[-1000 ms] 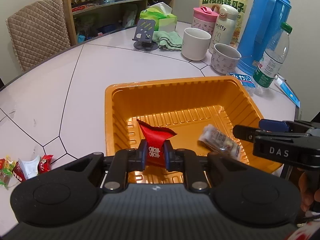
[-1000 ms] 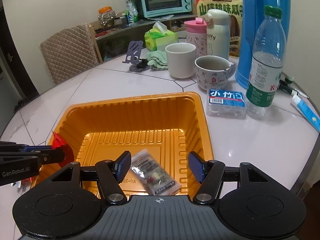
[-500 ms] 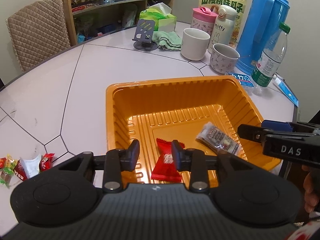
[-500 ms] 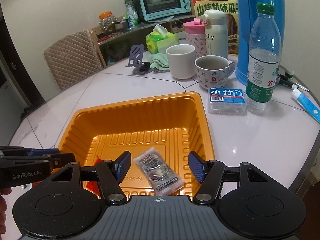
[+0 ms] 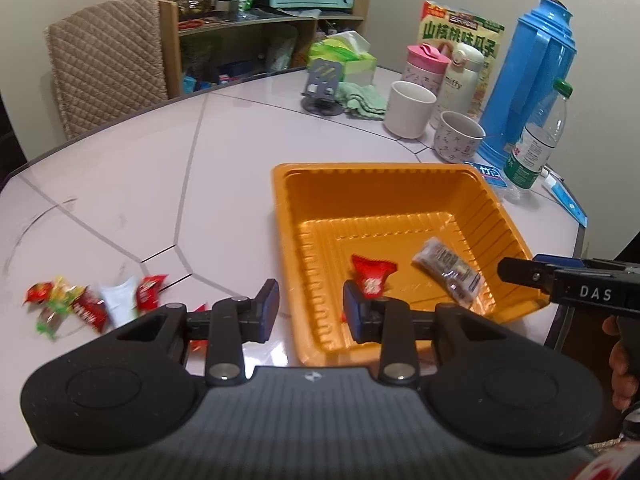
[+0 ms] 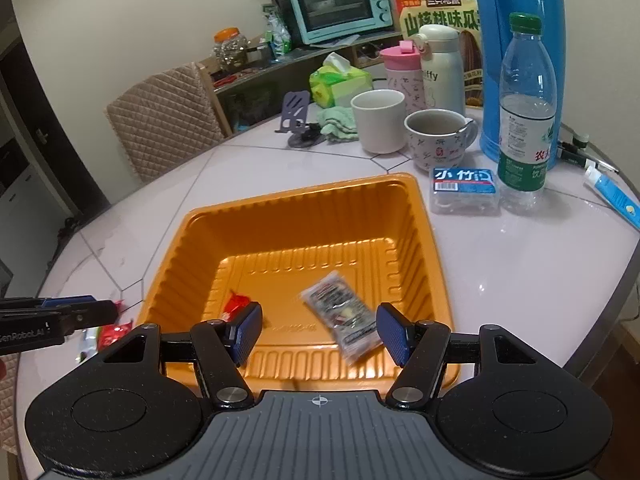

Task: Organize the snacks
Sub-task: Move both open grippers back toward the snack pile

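Observation:
An orange plastic tray (image 5: 400, 184) (image 6: 304, 208) sits on the white table. Inside it lie a red candy (image 5: 372, 274) (image 6: 234, 305) and a clear-wrapped dark snack (image 5: 446, 270) (image 6: 340, 312). A pile of loose red, yellow and white snacks (image 5: 92, 300) lies on the table left of the tray. My left gripper (image 5: 310, 312) is open and empty over the tray's near left rim. My right gripper (image 6: 318, 334) is open and empty above the tray's near edge, over the clear-wrapped snack.
At the back right stand a white mug (image 6: 378, 120), a patterned cup (image 6: 438, 138), a water bottle (image 6: 526, 108), a blue thermos (image 6: 520, 20), a small blue-labelled box (image 6: 464, 190) and a green cloth (image 6: 338, 124). A quilted chair (image 5: 106, 64) stands behind the table.
My left gripper opened and let the red candy fall into the tray, then swung left toward the snack pile. The right gripper stayed open and drew back a little.

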`<state>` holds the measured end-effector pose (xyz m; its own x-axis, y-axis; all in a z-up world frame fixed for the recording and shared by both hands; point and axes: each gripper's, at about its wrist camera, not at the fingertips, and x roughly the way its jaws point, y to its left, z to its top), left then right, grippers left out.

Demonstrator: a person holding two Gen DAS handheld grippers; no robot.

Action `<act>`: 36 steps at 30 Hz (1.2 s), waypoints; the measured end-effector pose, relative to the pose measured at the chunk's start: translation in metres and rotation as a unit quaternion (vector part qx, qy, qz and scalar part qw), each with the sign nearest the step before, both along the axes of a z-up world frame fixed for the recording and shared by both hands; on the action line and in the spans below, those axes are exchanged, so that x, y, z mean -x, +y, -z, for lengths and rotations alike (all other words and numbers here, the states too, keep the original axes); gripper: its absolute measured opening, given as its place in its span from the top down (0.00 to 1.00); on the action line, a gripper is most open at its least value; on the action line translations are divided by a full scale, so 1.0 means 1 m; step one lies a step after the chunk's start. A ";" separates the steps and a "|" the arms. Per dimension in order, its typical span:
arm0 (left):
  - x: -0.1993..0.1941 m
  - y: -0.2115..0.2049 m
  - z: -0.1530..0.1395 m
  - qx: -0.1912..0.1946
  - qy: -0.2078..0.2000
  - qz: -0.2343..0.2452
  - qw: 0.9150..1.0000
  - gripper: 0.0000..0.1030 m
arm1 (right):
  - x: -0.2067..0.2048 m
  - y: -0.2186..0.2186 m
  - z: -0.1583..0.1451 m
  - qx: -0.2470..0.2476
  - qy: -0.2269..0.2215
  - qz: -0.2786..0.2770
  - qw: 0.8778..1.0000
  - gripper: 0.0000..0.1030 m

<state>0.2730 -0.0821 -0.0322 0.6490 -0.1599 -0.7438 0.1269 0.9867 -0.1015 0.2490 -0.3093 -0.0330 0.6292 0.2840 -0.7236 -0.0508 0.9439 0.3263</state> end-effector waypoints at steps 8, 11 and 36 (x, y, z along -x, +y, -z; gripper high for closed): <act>0.034 0.040 -0.004 0.000 0.000 -0.030 1.000 0.70 | 0.025 0.028 -0.010 -0.015 -0.006 -0.023 1.000 0.38; 0.046 0.054 -0.003 0.002 0.003 -0.041 0.999 0.70 | 0.034 0.045 -0.012 -0.018 -0.006 -0.037 0.999 0.38; 0.063 0.111 0.019 -0.030 0.002 -0.005 1.000 0.70 | 0.048 0.144 -0.002 -0.048 0.018 -0.089 0.995 0.38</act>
